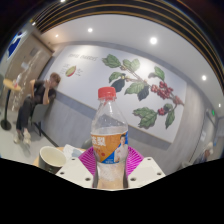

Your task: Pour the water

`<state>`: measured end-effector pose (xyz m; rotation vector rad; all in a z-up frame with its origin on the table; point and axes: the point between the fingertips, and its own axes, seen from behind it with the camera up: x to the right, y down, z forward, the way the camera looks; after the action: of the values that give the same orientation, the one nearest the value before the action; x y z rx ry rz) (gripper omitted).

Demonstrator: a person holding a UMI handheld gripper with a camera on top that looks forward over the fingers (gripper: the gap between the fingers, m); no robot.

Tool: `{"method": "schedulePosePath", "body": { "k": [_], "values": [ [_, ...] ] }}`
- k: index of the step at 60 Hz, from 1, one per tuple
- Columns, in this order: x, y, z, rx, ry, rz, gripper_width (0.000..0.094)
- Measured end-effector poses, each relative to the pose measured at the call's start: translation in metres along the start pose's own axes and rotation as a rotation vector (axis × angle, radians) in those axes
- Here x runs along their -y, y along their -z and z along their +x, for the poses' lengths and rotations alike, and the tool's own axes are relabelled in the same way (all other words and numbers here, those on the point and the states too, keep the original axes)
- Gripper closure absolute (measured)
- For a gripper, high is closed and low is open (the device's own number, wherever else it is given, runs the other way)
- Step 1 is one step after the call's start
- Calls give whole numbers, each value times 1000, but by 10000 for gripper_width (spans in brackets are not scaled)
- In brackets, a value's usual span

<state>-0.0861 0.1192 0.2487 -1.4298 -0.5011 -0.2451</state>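
A clear plastic bottle (109, 140) with a red cap stood upright directly between the two fingers of the gripper (110, 172), filling the middle of the gripper view. The jaws appeared pinched on the bottle's lower body, one pink pad (89, 160) showing to the left of the bottle and the other to the right, each seemingly touching its wall. The bottle carried an orange and white label around its middle, and water seemed to fill most of it, though the exact level was hard to read.

Judging from this, the bottle would have felt fairly heavy for its size. Its thin plastic wall would give under a hard squeeze, and its smooth surface could slip. A hold on the lower body, below the label, looked sensible, since it kept the weight close to the fingers for tipping.

Just left of the bottle, and low, sat a pale cup (51, 157), its open mouth visible, on what looked like a light tabletop (25, 153). Behind the bottle rose a white wall (140, 85) painted with green leaves and red berries. Far to the left of the bottle a person (42, 100) stood by the wall. Round ceiling lights glowed above.
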Motion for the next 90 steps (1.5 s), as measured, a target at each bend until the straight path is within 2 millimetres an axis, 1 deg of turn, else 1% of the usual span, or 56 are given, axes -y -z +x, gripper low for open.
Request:
{"method": "schedulePosePath", "body": {
  "k": [2,4,5,8,9,10,11,13,14,16,20,21,22,23,24,25,27,28,29,30,35,36,38,41,43,44,45,49,50,51,52,54,55,57,59,60,65,68,69,74,75,79,82,83,84,90],
  "values": [
    [-6,1,-6,8,-177,-12,598],
    [-9,1,-10,15,-315,-16,598],
    [-27,7,-14,24,-373,-14,598],
    [-30,10,-27,33,-499,-21,598],
    [-28,11,-26,38,-532,-19,598],
    [-45,14,-29,46,-549,-27,597],
    [-45,15,-32,49,-565,-28,597],
    [-43,16,-34,44,-577,-20,598],
    [-53,18,-35,45,-578,-17,598],
    [-52,19,-40,47,-580,-19,596],
    [-58,21,-54,60,-588,-44,596],
    [-51,20,-61,65,-590,-45,596],
    [-72,22,-55,68,-589,-53,596],
    [-74,23,-56,69,-584,-65,595],
    [-74,24,-60,73,-576,-70,594],
    [-69,23,-60,74,-570,-52,587],
    [-69,24,-61,77,-551,-55,584],
    [-63,23,-74,88,-546,-53,585],
    [-62,22,-78,94,-537,-57,584],
    [-70,24,-67,98,-526,-53,584],
    [-65,22,-77,100,-509,-60,583],
    [-58,22,-83,101,-509,-60,583],
    [-65,21,-77,96,-518,-62,583],
    [-65,19,-78,95,-528,-68,567],
    [-66,19,-77,93,-531,-70,549],
    [-66,26,-70,100,-533,-72,529],
    [-66,25,-70,98,-533,-74,509],
    [-69,26,-69,93,-521,-85,401],
    [-71,26,-69,92,-514,-92,360],
    [-68,24,-72,86,-508,-101,303],
    [-70,30,-67,84,-501,-109,242],
    [-73,32,-66,79,-491,-117,97],
    [-74,32,-64,73,-488,-120,64],
    [-74,34,-62,67,-485,-118,86],
    [-72,36,-64,69,-484,-121,85],
    [-72,45,-60,72,-485,-124,84],
    [-78,55,-61,81,-486,-136,85],
    [-79,66,-63,82,-490,-149,84],
    [-81,84,-60,87,-494,-156,83],
    [-82,105,-63,97,-526,-163,83],
    [-83,123,-62,105,-533,-163,83],
    [-82,138,-66,121,-558,-171,86],
    [-82,149,-65,123,-565,-169,84],
    [-82,158,-65,121,-564,-171,84],
    [-83,183,-60,120,-563,-171,84],
    [-85,202,-51,94,-556,-170,85]
  ]
}}
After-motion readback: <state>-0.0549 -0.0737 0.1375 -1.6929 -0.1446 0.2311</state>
